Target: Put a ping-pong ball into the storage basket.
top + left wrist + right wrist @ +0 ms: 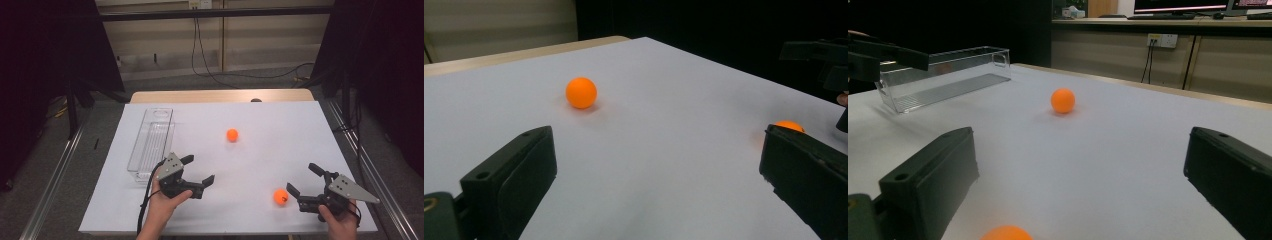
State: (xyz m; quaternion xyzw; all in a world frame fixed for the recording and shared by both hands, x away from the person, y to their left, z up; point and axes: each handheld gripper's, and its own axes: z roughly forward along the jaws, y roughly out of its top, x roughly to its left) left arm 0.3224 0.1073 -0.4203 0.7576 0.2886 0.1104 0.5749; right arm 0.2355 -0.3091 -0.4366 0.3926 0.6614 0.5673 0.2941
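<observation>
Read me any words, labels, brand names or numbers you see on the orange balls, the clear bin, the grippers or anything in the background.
No readable text anywhere.
Near orange ball and far orange ball: plain, no print visible.
Clear bin: no label.
Left gripper and right gripper: no legible marking on jaws or grey plates.
Wall socket plate in the right gripper view: no lettering can be made out.
Monitor behind the counter: content too blurred to read.
</observation>
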